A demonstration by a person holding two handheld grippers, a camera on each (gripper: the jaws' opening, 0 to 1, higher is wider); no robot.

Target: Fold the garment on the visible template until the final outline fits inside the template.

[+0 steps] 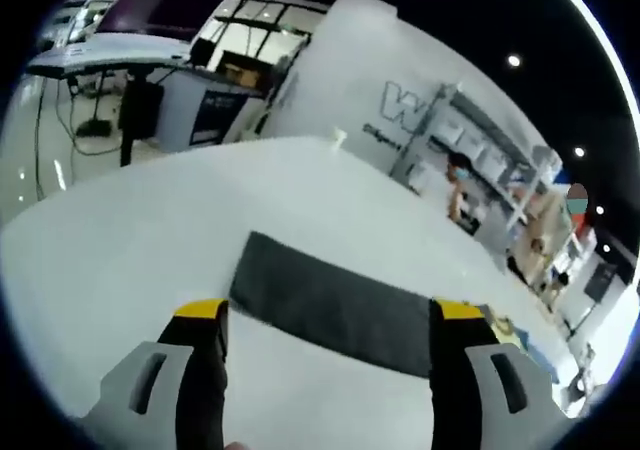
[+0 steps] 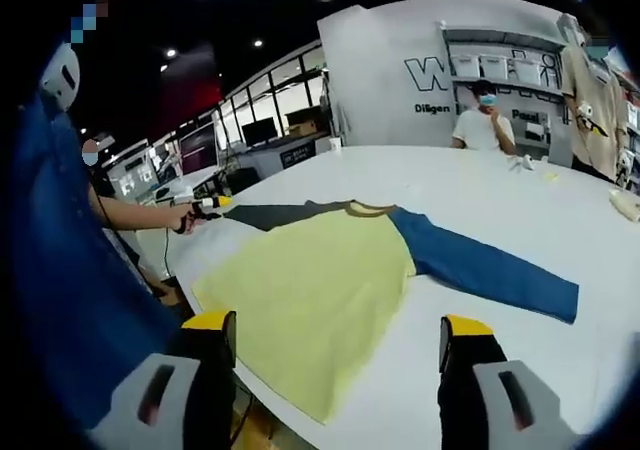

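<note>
A long-sleeved shirt lies flat on the white table (image 2: 480,180). Its body (image 2: 310,290) is pale yellow and one sleeve (image 2: 490,268) is blue, stretched out to the right. A dark grey strip (image 2: 285,213) runs left from the collar; I cannot tell whether it is the other sleeve or a template. My right gripper (image 2: 338,325) is open above the yellow hem. My left gripper (image 2: 222,202), held in a hand, is at the far end of the grey strip. In the left gripper view that strip (image 1: 330,305) lies just beyond the open left gripper (image 1: 330,312), nothing between its jaws.
A person in a white shirt (image 2: 482,120) stands at the table's far side. Small items (image 2: 625,202) lie near the right edge. The table's near edge runs just under the yellow hem. A blue-clad body (image 2: 60,300) fills the left. A desk (image 1: 100,55) stands beyond the table.
</note>
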